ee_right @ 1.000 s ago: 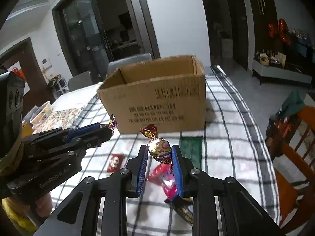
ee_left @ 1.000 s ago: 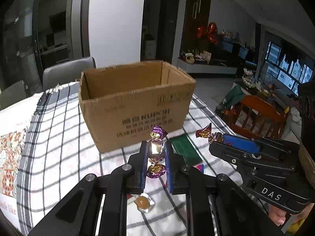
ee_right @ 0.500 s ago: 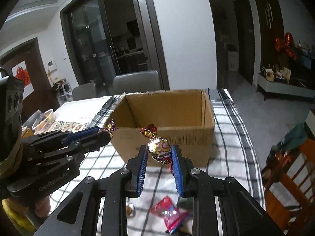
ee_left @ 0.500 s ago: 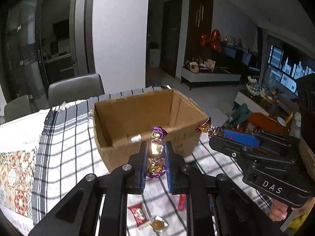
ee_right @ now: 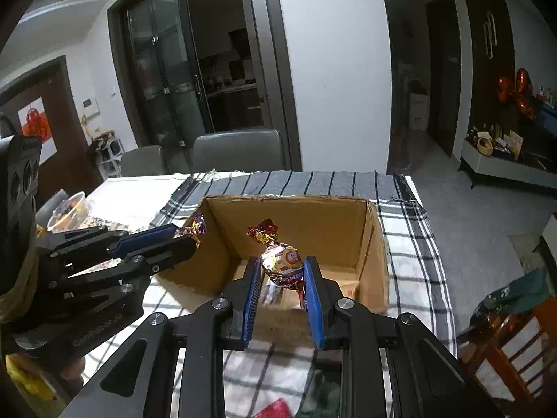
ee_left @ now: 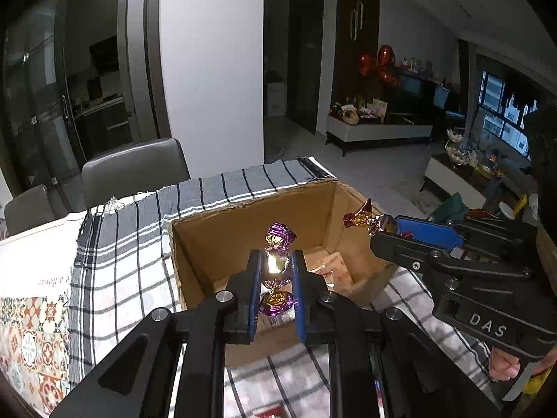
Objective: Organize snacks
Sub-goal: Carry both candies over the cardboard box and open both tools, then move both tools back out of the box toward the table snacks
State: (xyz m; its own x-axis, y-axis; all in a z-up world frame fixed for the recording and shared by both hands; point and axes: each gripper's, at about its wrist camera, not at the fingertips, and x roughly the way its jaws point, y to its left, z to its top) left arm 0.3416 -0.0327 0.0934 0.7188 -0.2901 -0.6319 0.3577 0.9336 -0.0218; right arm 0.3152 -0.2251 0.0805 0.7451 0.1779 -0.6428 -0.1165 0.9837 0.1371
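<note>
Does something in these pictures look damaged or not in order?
Only small wear: the cardboard box has a rough, torn top edge, and the checked tablecloth is frayed at its far corner. Both candies sit firmly between the fingers.

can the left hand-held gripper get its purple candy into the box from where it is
Probably yes. The left hand-held gripper, shut on the purple candy, hangs above the open cardboard box. No flap covers the opening, and the right hand-held gripper sits off to the side.
</note>
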